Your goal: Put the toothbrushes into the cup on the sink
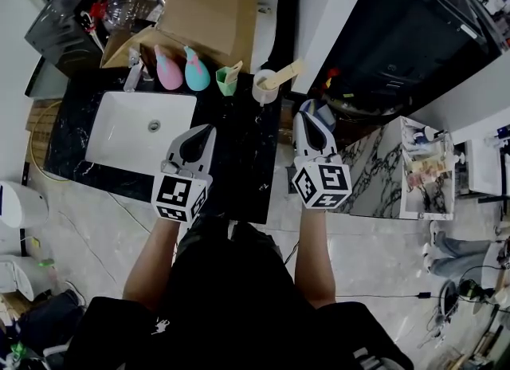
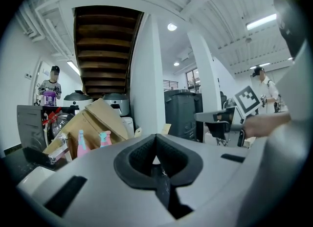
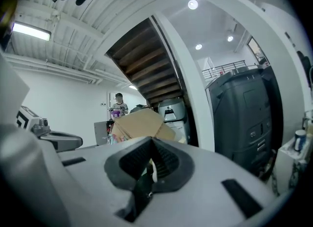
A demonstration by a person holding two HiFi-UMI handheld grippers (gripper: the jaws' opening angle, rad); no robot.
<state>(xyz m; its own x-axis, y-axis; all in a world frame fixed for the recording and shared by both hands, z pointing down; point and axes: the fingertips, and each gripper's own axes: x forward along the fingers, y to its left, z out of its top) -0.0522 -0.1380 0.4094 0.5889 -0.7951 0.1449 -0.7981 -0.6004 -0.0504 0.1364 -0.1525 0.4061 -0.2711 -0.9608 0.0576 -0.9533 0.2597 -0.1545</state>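
Two cups stand at the back of the black marble counter (image 1: 239,165). A green cup (image 1: 227,82) holds a toothbrush (image 1: 234,68). To its right, a cream cup (image 1: 264,89) holds a wood-coloured toothbrush (image 1: 287,72) that leans right. My left gripper (image 1: 207,131) hovers over the counter just right of the basin, in front of the green cup. Its jaws are shut with nothing between them (image 2: 155,140). My right gripper (image 1: 311,107) is at the counter's right edge, a little right of and below the cream cup, also shut and empty (image 3: 150,145).
A white basin (image 1: 131,133) is set in the counter's left part, with a faucet (image 1: 133,74) behind it. A pink bottle (image 1: 168,69) and a teal bottle (image 1: 196,72) stand beside the green cup. A cardboard box (image 1: 203,9) lies behind them. A marble shelf (image 1: 374,161) is at the right.
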